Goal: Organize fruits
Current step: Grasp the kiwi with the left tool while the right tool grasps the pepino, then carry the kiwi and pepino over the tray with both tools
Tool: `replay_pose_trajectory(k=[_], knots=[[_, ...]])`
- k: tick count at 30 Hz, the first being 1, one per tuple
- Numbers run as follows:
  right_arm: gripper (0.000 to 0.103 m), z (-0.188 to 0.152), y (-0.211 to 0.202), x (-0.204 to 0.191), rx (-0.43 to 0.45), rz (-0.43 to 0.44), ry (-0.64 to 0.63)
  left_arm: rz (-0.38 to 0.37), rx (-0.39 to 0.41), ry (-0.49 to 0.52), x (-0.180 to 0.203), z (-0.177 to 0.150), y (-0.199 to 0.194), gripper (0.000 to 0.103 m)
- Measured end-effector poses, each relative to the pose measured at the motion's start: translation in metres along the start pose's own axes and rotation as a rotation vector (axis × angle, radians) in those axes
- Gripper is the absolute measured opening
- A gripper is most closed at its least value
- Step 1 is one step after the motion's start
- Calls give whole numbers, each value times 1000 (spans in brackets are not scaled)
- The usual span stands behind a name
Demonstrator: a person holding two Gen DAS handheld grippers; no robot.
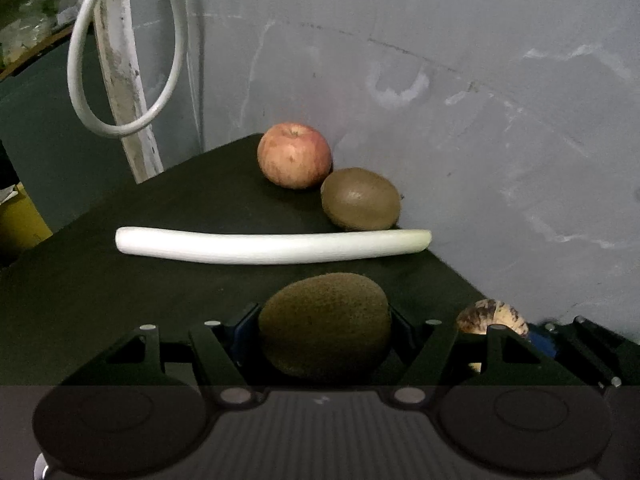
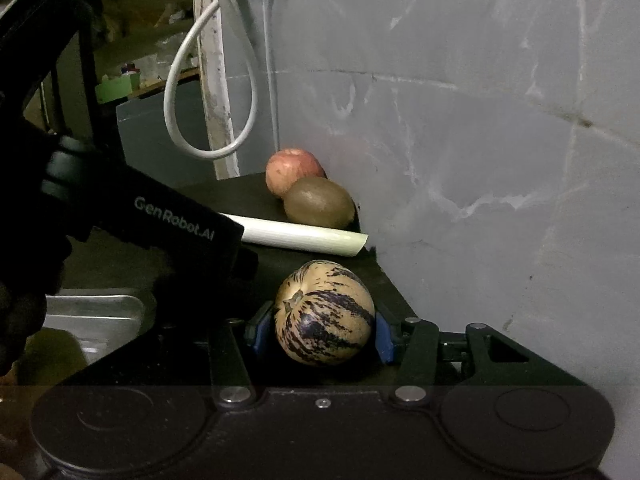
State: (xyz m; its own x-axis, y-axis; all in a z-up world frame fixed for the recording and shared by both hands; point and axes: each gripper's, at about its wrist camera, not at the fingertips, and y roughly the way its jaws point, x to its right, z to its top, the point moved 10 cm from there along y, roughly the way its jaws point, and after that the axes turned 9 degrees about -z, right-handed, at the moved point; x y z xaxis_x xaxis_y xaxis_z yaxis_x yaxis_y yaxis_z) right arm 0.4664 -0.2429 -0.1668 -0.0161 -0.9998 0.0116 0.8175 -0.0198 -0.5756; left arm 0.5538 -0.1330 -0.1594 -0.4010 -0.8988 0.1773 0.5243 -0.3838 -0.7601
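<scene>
My left gripper (image 1: pixel 324 326) is shut on a brown kiwi (image 1: pixel 325 325) just above the dark table (image 1: pixel 140 280). My right gripper (image 2: pixel 322 330) is shut on a cream pepino melon with purple stripes (image 2: pixel 325 312); the melon also shows at the right of the left wrist view (image 1: pixel 490 316). A red apple (image 1: pixel 295 155) and a second kiwi (image 1: pixel 361 198) sit touching each other at the table's far corner by the wall, beyond a white leek stalk (image 1: pixel 272 245). They also show in the right wrist view: apple (image 2: pixel 290 168), kiwi (image 2: pixel 320 202), leek (image 2: pixel 312 238).
A grey wall (image 1: pixel 480 120) bounds the table's right and far side. A looped white cable (image 1: pixel 128 52) hangs by a white post at the back left. The left gripper's body (image 2: pixel 160 232) fills the left of the right wrist view, above a metal tray (image 2: pixel 96 316).
</scene>
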Motion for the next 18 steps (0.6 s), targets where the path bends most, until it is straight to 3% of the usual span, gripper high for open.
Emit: replay_pose_trajectory(k=[18], knots=[[51,2,-97,-16,68,34,-26,-15,142,-57,27,-33,-113,71]])
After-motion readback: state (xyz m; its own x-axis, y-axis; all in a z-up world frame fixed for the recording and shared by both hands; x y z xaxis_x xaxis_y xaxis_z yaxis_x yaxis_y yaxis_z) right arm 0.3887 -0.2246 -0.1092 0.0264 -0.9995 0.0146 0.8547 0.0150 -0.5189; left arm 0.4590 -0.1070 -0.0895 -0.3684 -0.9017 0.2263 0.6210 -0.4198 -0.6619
